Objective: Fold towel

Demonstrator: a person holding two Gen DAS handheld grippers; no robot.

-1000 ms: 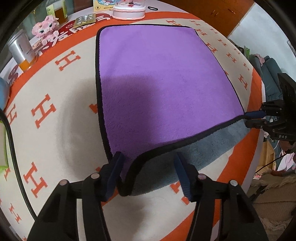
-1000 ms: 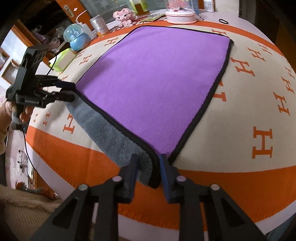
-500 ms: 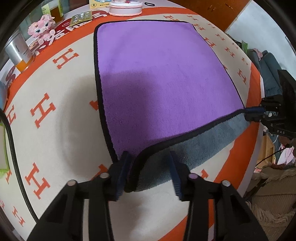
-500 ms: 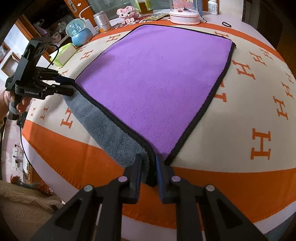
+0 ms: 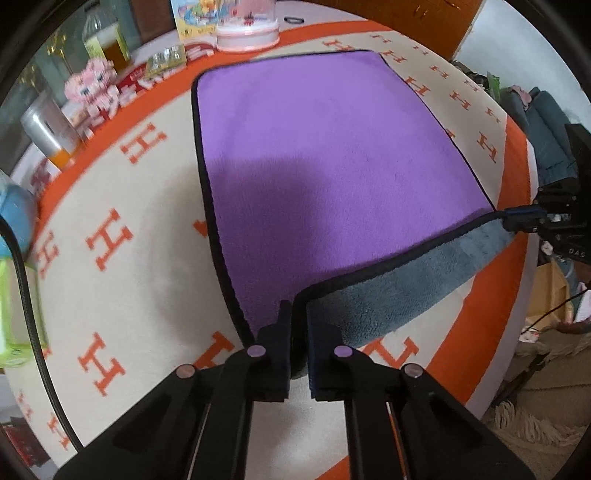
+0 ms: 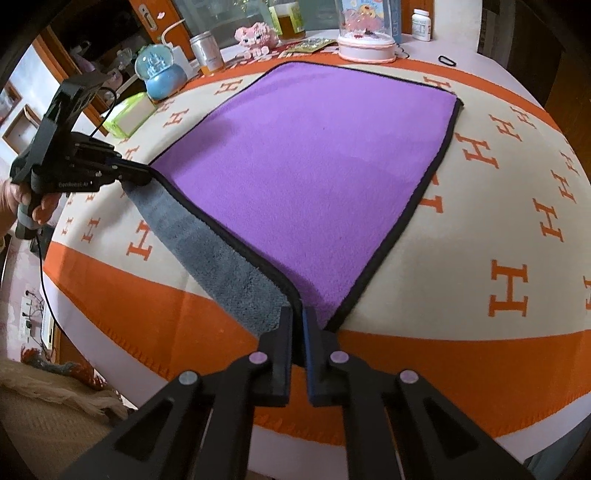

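A purple towel (image 5: pixel 325 158) with black trim and a grey underside (image 5: pixel 399 291) lies on a cream and orange tablecloth (image 5: pixel 122 192). My left gripper (image 5: pixel 298 314) is shut on the towel's near left corner, lifted so the grey underside shows. My right gripper (image 6: pixel 298 317) is shut on the near right corner of the towel (image 6: pixel 317 173). The near edge hangs between the two, grey side (image 6: pixel 218 258) out. Each gripper shows in the other's view: the right one (image 5: pixel 524 218), the left one (image 6: pixel 136 173).
Along the table's far edge stand a pink snow globe (image 6: pixel 365 33), a pink block figure (image 5: pixel 92 88), a metal can (image 5: pixel 48 129), a blue snow globe (image 6: pixel 159 70), a green tissue box (image 6: pixel 129 114) and bottles. A black cable (image 5: pixel 26 295) runs at the left.
My left gripper has closed from open onto the towel's corner. My right gripper stayed shut on its corner. Both corners have risen a little, showing more grey underside.
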